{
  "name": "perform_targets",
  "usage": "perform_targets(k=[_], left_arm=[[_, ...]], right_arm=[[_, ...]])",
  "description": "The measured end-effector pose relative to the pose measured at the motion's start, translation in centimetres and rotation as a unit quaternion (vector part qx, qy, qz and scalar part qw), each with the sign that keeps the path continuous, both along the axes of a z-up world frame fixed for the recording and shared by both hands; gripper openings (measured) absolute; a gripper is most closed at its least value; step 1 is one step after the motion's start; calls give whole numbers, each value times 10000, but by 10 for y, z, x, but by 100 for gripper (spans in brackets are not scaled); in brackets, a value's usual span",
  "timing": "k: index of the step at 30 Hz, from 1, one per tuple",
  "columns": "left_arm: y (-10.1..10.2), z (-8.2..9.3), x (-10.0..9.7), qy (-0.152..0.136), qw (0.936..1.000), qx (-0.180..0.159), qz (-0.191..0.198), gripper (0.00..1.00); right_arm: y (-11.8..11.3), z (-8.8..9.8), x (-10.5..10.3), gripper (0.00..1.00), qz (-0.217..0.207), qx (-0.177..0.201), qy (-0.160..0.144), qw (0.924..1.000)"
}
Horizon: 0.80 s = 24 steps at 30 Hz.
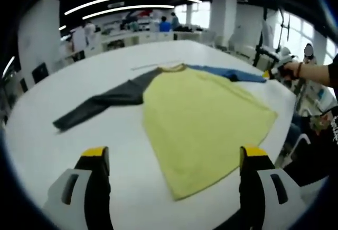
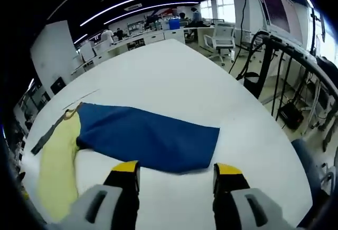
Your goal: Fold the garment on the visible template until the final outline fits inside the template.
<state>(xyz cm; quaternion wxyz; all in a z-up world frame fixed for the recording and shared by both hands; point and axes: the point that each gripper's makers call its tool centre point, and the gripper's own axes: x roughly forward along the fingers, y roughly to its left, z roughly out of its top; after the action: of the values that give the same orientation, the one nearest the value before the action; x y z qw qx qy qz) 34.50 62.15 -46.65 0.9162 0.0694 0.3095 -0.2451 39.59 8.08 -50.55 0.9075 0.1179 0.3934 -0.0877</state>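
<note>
Both claws [image 1: 174, 161] [image 2: 177, 174] released; shirt [image 1: 203, 116] flat, template seemingly hidden beneath.

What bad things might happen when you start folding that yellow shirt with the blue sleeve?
1. The blue sleeve lies near the white table's edge; a loose pinch by the open right gripper might let it slide toward that edge.
2. The yellow body lies at an angle with its hem corner by the near edge, so folds might come out crooked.
3. The dark sleeve stretches far out, and the open left gripper is not near it.
</note>
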Motion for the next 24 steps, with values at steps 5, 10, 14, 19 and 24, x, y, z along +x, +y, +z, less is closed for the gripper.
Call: perform_targets(k=[5,10,14,19,24], left_arm=[[-2,4,1,-48,10000,7,-62,99],[-1,7,4,-111,9999,-10,-12,99],[0,5,4,-75,10000,29,12,98],[-3,5,3,-65,9999,79,-18,98],[-5,6,2,-66,9999,90,-52,98]], right_arm=[[-8,-7,3,46,-109,-126,154,9997],[-17,-17,-3,31,-248,-272,532,9979],[-29,-23,0,23,-302,-501,529,9969],[-38,-26,6,7,-330,-537,523,9966],[-42,-27,12,0,-279,-554,539,9966]])
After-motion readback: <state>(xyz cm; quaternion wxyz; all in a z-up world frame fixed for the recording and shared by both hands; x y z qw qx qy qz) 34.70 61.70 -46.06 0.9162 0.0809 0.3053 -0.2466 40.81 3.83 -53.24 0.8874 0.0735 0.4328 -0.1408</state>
